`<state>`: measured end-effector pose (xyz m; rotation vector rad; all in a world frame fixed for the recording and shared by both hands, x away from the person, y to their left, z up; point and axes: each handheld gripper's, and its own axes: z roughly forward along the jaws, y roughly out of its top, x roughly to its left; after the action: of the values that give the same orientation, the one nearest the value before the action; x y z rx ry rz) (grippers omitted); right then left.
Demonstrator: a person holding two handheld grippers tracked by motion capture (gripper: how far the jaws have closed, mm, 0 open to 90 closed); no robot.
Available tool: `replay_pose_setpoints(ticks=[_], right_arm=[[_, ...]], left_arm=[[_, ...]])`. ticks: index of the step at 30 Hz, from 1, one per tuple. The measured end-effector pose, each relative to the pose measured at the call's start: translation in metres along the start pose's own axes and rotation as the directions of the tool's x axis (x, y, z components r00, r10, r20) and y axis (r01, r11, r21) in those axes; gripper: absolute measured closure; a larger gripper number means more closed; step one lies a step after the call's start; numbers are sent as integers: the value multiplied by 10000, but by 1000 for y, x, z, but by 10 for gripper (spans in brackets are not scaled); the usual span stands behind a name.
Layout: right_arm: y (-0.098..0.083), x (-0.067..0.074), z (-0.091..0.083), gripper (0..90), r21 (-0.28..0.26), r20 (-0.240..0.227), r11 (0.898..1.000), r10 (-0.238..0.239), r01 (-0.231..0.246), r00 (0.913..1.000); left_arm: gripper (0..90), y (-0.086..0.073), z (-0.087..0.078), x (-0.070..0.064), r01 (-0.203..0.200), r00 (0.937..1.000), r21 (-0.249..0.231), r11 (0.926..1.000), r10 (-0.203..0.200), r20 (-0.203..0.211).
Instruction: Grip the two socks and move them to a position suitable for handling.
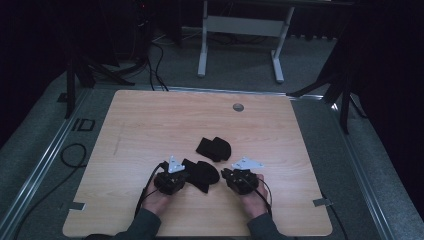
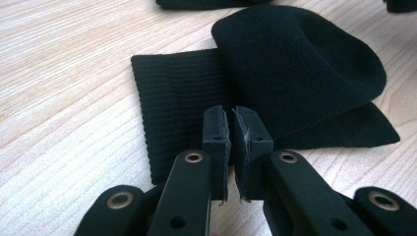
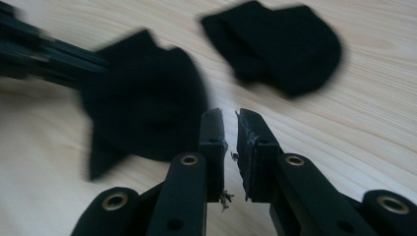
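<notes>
Two black socks lie on the wooden table (image 1: 150, 125). The near sock (image 1: 205, 175) (image 2: 295, 64) (image 3: 142, 98) is folded, its ribbed cuff toward my left gripper (image 1: 187, 175) (image 2: 231, 115). That gripper's jaws are shut just over the cuff's edge, and I see no cloth between the pads. The far sock (image 1: 215, 148) (image 3: 280, 44) sits bunched a little beyond, its edge at the top of the left gripper view (image 2: 206, 3). My right gripper (image 1: 226, 173) (image 3: 230, 118) hovers right of the near sock, jaws nearly together with a narrow slit and nothing in it. The right gripper view is blurred.
A round grommet (image 1: 238, 107) sits near the table's far edge. Beyond the table stands a white desk frame (image 1: 240, 30) on grey carpet. Cables (image 1: 75, 155) lie on the floor to the left. Tape marks (image 1: 75, 205) flag the near corners.
</notes>
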<state>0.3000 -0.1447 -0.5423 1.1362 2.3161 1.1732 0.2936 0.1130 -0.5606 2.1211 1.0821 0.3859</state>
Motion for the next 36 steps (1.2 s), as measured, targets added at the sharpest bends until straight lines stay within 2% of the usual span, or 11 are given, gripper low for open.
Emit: replay_pose_setpoints(ticks=[2,6,7,10,16,18,24,31,36], right_arm=[[1,7,4,808,-9,-268,9999,-107,107,9996],[-2,14,13,807,294,-419,9992,-243,255,9988],[-4,17,19,800,520,-611,9981,-298,330,9977],[-8,20,25,806,906,-607,9944,-494,548,9969],[-8,21,24,821,1046,-609,9921,-638,700,9961],[-8,21,23,822,1094,-647,9906,-755,823,9950],[-8,21,22,821,1168,-735,9890,-831,913,9938],[-9,20,19,820,1310,-896,9869,-829,943,9925],[-9,18,16,819,1443,-1142,9850,-785,948,9903]], left_arm=[[848,0,0,-1,0,10000,0,10000,0,-25],[849,0,0,-1,4,10000,3,10000,-4,-18],[848,0,0,-1,-2,10000,10,10000,2,-24],[848,0,0,-1,-30,10000,45,10000,30,-21],[845,-1,-3,4,-3,10000,158,9999,4,-32],[844,-1,-6,11,208,9996,245,9995,-203,-182],[835,-2,-10,19,298,9971,345,9990,-273,-707],[828,-3,-15,31,419,9904,511,9978,-348,-1336],[821,-4,-18,39,670,9848,503,9965,-579,-1640]])
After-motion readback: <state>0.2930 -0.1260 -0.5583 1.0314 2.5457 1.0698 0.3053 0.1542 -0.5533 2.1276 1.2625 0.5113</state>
